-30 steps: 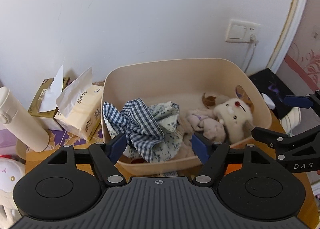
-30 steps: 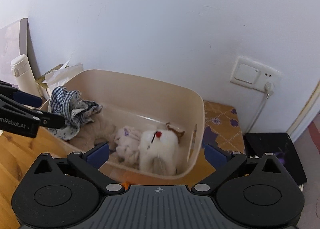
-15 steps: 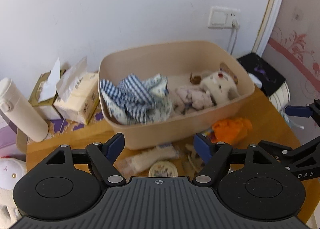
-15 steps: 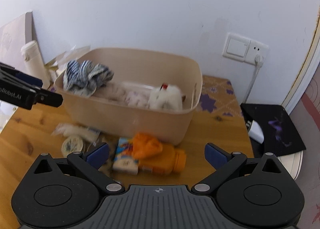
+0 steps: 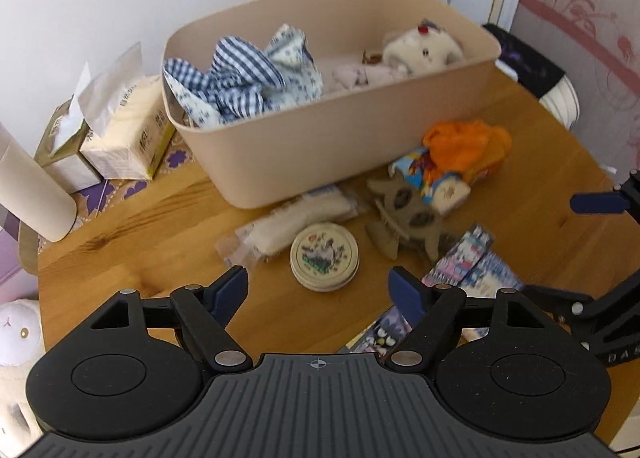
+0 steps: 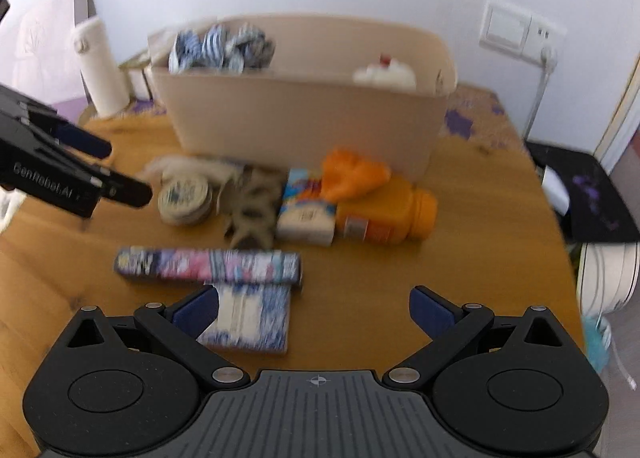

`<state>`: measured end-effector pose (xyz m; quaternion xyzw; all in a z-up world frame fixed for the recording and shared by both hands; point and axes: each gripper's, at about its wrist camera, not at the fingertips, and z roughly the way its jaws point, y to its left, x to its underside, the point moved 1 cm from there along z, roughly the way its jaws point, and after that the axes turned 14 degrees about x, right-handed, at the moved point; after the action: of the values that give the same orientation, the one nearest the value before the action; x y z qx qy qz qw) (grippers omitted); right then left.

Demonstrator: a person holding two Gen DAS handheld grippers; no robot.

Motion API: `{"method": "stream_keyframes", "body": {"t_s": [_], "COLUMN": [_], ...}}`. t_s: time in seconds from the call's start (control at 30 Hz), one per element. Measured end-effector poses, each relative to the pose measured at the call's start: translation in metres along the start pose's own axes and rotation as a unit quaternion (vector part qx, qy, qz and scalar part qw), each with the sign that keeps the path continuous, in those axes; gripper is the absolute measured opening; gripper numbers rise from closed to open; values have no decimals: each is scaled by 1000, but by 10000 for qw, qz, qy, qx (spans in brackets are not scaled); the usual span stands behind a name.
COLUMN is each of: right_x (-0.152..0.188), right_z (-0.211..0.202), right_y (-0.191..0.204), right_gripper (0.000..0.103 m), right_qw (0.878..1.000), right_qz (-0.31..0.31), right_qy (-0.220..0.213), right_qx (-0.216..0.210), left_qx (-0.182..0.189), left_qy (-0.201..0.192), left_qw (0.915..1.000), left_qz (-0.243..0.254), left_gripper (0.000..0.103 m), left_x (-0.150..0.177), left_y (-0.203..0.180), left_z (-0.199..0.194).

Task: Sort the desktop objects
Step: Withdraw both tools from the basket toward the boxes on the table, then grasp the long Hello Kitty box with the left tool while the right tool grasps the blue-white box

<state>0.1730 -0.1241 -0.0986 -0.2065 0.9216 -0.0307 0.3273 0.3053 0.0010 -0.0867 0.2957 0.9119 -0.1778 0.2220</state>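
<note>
— Beige plastic, that bin (image 5: 320, 146) at the far side of the wooden table (image 5: 160, 250). What's inside it?

— Blue checked cloth (image 5: 240, 74) heaped at its left end, a white plush toy (image 5: 420, 48) at its right.

— And the loose things?

— All on the table just near of the bin. A round tin (image 5: 325, 256) with a flowered lid, with a pale packet (image 5: 292, 220) touching its far-left side. A grey patterned toy (image 5: 404, 218) lies right of the tin, then a small printed carton (image 6: 306, 208) and an orange cloth (image 6: 352, 174) draped over an orange bottle (image 6: 388, 214) lying on its side. Nearer still, two flat patterned boxes (image 6: 208, 264).

— The grippers?

— Left gripper (image 5: 318, 290) hangs above the table with the tin just beyond it, fingers spread wide, nothing between them. Right gripper (image 6: 314, 308) is also spread and empty, over bare wood beside the nearer box (image 6: 256, 314).

— What's left of the bin?

— Two tissue packs (image 5: 124, 126) and a white flask (image 6: 100, 66), well apart from the clutter.
</note>
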Motion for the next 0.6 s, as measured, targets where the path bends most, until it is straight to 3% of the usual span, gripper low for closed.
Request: {"method": "stream_keyframes", "body": {"t_s": [0.37, 0.6], "right_x": [21, 19], "right_z": [15, 28], "right_y": [23, 38], "right_gripper": [103, 103], "right_qw": [9989, 9980], "right_qz": [-79, -274], "right_qy": [372, 450], "right_qx": [-278, -342], "left_qx": [559, 574], "left_qy": [438, 682], "left_qw": [9971, 9953], "left_qz": [265, 370], "left_gripper": [79, 78], "left_x": [17, 20], "left_y": [-13, -15], "left_z": [28, 48]}}
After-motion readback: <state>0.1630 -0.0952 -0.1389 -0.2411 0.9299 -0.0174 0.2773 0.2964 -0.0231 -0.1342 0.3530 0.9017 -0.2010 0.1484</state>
